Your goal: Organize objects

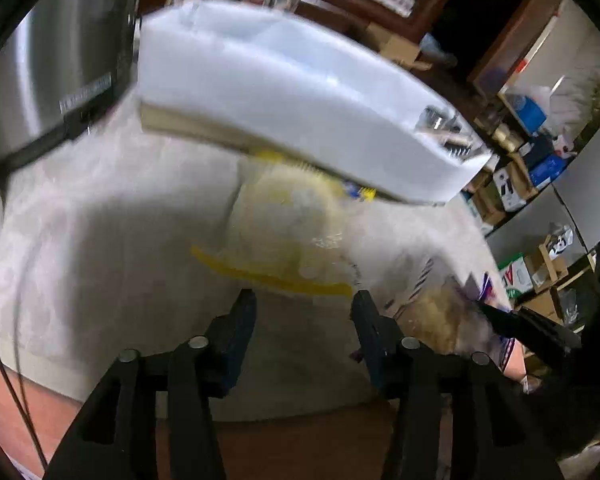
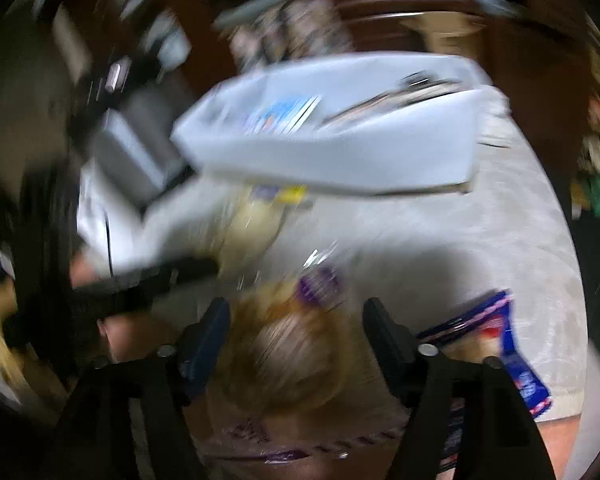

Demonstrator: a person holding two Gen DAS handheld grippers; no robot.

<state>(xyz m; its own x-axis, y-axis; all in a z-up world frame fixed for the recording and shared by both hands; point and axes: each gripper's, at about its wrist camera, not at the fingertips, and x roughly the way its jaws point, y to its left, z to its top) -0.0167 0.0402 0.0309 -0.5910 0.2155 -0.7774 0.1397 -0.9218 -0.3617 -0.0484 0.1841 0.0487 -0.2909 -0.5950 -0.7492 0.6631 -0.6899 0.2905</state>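
Note:
A white plastic bin (image 1: 292, 92) (image 2: 340, 148) stands on the pale tablecloth (image 1: 120, 240), with small items inside. In front of it lies a clear bag with a yellow zip strip (image 1: 284, 232) (image 2: 256, 216). My left gripper (image 1: 304, 308) hovers just short of that strip, open, with nothing between its fingers. A clear bag of tan snacks with purple print (image 2: 284, 344) (image 1: 432, 304) lies between the fingers of my right gripper (image 2: 296, 320), which stands open with gaps at both pads. The right wrist view is heavily blurred.
A stainless appliance (image 1: 40, 80) (image 2: 136, 156) stands left of the bin. A blue and red packet (image 2: 516, 344) lies right of the right gripper. The wooden table edge (image 1: 300, 432) runs close below the left gripper. Shelves and boxes (image 1: 532, 168) fill the background.

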